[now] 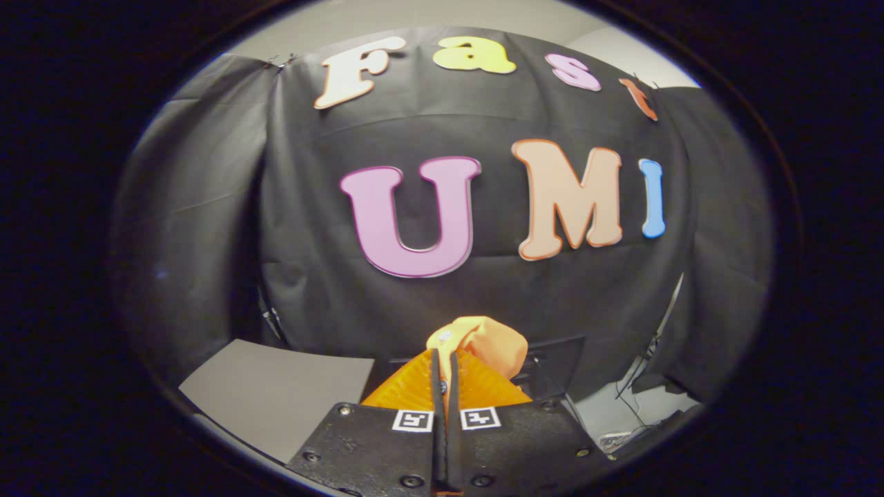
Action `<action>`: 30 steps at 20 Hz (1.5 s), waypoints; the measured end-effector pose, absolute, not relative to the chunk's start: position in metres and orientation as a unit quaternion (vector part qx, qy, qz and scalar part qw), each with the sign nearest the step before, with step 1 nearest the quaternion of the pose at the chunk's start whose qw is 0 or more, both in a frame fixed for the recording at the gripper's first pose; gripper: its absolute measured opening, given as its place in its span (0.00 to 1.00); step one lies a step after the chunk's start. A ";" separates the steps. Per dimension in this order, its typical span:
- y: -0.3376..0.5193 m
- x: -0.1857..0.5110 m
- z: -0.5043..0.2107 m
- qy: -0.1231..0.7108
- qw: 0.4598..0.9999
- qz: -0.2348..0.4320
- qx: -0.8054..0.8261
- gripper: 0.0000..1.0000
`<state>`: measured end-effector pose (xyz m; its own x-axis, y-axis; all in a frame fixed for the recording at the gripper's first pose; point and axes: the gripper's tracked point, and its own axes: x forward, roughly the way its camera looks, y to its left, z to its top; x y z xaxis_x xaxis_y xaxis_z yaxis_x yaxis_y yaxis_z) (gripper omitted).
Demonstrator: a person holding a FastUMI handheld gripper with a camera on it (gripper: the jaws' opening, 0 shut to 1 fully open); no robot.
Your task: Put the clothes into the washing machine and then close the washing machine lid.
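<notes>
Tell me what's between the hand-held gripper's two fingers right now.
In the gripper view, orange cloth is pinched between the nearly closed fingers of the hand-held gripper; it bunches up just ahead of their tips, with the black booth wall beyond.

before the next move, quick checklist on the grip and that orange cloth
1. Grip: gripper with orange ribbed fingers nearly closed on the bunched orange cloth garment: ok.
2. Cloth lifted: it rides at the fingertips in front of the black cloth wall: ok.
3. Cloth hanging below the fingers: cannot tell.
4. Washing machine position and lid state: cannot tell.
5. Grey tabletop beside the fingers bare where it shows: ok.
</notes>
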<state>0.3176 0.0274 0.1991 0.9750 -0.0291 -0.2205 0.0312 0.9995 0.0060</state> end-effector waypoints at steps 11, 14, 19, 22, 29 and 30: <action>-0.026 0.332 0.065 0.184 0.979 -0.063 0.059 0.01; -0.032 0.332 0.018 0.213 0.974 -0.074 0.030 0.01; -0.026 0.336 -0.045 0.244 0.968 -0.049 -0.038 0.02; -0.022 0.334 -0.072 0.251 0.965 -0.054 -0.058 0.02; -0.039 0.333 -0.096 0.260 0.955 -0.073 -0.119 0.09; -0.045 0.332 -0.095 0.257 0.954 -0.081 -0.133 0.16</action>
